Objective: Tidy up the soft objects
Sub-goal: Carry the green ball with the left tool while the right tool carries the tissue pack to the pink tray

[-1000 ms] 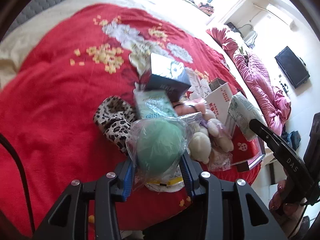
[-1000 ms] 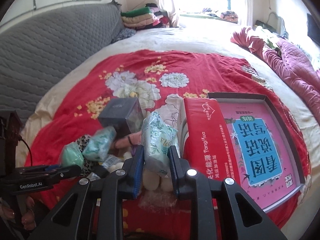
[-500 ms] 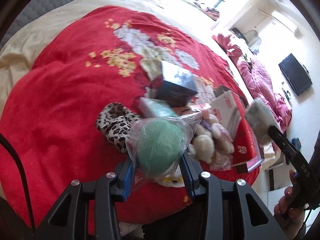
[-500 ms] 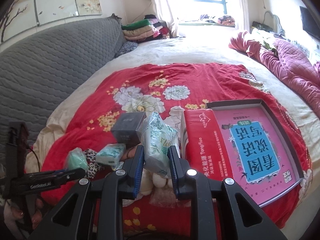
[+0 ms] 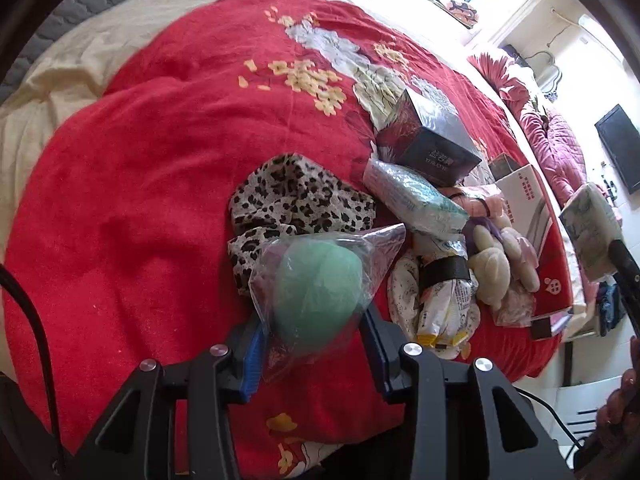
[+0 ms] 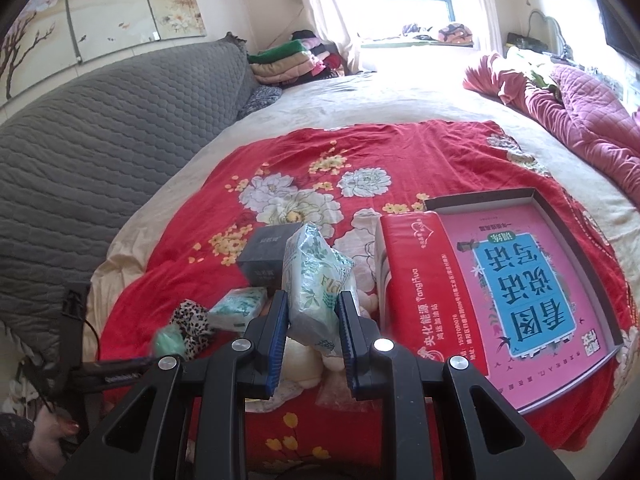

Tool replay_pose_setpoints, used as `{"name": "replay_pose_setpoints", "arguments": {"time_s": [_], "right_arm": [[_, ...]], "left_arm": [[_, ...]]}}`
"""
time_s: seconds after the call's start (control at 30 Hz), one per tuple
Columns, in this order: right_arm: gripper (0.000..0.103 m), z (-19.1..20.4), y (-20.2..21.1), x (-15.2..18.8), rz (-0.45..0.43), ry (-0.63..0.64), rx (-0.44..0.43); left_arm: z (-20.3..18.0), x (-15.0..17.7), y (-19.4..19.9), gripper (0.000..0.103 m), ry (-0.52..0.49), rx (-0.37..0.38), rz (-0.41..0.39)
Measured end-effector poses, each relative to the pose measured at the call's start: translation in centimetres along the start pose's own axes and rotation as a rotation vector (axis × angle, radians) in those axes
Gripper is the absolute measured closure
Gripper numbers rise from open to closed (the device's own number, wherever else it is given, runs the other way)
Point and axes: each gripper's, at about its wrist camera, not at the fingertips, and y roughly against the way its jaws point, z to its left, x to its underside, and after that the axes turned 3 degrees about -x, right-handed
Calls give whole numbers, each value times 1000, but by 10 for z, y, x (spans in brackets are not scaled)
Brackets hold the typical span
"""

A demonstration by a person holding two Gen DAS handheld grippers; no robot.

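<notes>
The bagged green sponge (image 5: 316,292) hung above the red blanket (image 5: 140,200), clamped in the left gripper (image 5: 314,344). The right gripper (image 6: 313,336) squeezed a tissue pack (image 6: 316,280) over the plush toys (image 5: 496,264) beside the red box (image 6: 428,292).

The left claw (image 5: 316,344) points steeply down, clamped on a bagged green sponge (image 5: 318,292). The right claw (image 6: 313,328) tilts downward, pinching a tissue pack (image 6: 316,284).
</notes>
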Motion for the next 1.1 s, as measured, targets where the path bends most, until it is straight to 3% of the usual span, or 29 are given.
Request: {"name": "replay_pose_setpoints", "arguments": {"time_s": [0.23,0.43,0.53,0.7,0.8,0.83,0.93,1.1], "right_arm": [[78,1,-3,1,3,-12,-21],[78,-2,-4,1,3,-34,-43],[78,-3,-5,2,5,-40,-49],[78,-5,-7,3,10,-50,-62],[78,-7,-7,3,9,-60,-70],[78,-8,-7,3,9,-60,-69],[78,-9,-6,2,5,-65,-70],[78,-10,-4,1,-1,-69,-72]], "left_arm": [[-10,-4,10,58,-52,-103,-75],[-11,4,9,40,-75,-156,-72],[-16,5,11,40,-100,-186,-79],[-18,1,24,40,-101,-282,-164],[-6,-4,21,46,-54,-233,-138],[-2,-5,20,53,-36,-214,-128],[11,-6,21,61,-2,-164,-115],[20,-9,36,63,30,-71,-133]]}}
